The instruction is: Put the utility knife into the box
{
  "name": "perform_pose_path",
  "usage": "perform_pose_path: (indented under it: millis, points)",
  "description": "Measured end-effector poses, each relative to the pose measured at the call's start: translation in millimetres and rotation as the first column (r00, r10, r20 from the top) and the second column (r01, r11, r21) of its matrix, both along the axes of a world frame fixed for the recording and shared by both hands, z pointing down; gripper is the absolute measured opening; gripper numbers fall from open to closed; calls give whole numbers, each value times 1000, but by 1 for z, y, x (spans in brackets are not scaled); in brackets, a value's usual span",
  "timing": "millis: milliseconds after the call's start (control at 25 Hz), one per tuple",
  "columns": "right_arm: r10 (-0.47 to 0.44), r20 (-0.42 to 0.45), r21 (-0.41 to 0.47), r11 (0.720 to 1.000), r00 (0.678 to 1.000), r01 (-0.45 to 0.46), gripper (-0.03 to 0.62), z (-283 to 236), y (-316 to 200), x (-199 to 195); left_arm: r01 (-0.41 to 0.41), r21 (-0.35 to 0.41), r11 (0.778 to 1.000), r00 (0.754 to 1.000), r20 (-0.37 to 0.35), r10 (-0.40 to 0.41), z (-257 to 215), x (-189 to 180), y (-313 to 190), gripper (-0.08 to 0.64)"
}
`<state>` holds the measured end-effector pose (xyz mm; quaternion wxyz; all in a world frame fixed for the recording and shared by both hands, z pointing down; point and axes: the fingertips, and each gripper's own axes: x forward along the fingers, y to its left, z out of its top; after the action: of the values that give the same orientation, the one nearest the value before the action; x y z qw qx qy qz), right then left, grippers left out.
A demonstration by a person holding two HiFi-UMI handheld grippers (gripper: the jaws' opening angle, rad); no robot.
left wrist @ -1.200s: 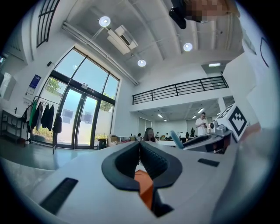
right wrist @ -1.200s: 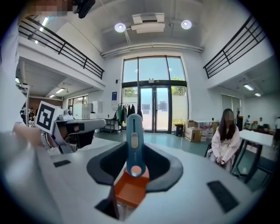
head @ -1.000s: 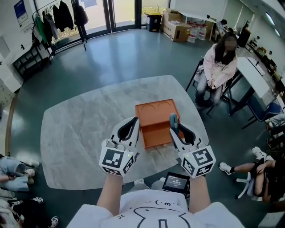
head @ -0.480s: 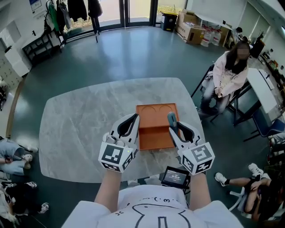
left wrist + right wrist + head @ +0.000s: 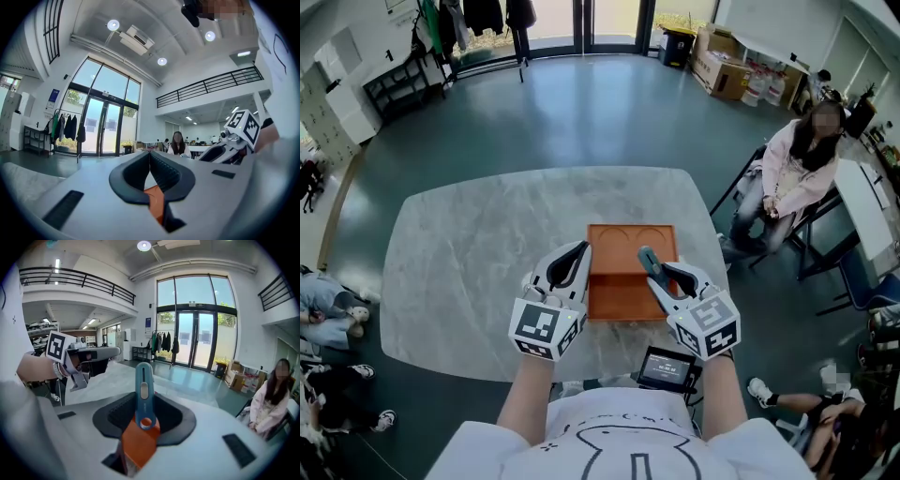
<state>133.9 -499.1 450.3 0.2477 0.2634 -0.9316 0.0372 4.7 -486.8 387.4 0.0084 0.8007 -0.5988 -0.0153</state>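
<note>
An orange open box (image 5: 623, 242) lies on the grey marble table (image 5: 469, 253), just ahead of both grippers. A blue utility knife (image 5: 647, 260) sticks up and forward out of my right gripper (image 5: 661, 273), which is shut on it; the knife hangs over the box's right side. In the right gripper view the blue utility knife (image 5: 143, 385) stands upright between the dark pads, with the orange box (image 5: 136, 446) below it. My left gripper (image 5: 578, 253) hovers at the box's left edge. Its jaws meet at the tips in the left gripper view, the left gripper (image 5: 149, 153) holding nothing.
A small screen device (image 5: 668, 367) sits at the table's near edge by my body. A seated person (image 5: 792, 173) is beyond the table's right corner. Cardboard boxes (image 5: 727, 70) and a coat rack (image 5: 478, 19) stand far back.
My right gripper has carried the knife leftward, from the box's right rim to over its right side. The left gripper keeps its place by the left edge.
</note>
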Motion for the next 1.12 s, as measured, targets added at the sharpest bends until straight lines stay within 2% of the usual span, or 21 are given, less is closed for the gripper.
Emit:
perform_pose_path:
  millis: [200,480,880,1120]
  points:
    - [-70,-93,-62,996,993,64,137,24,-2,-7,10,-27,1000,1000,19,-9,13,0,-2,15]
    - [-166,-207,-158,978,964,135,137,61,-3,-10,33,-49,998,999,18,-32,25,-2,-6,15]
    - [-330,-342,-320,921,880,221,137,115,3,-14,55,-62,997,998,29,-53,32,-5,-7,15]
    - [-394,-389,-376,893,833,247,137,142,4,-21,70,-76,995,997,35,-67,36,-11,-6,15]
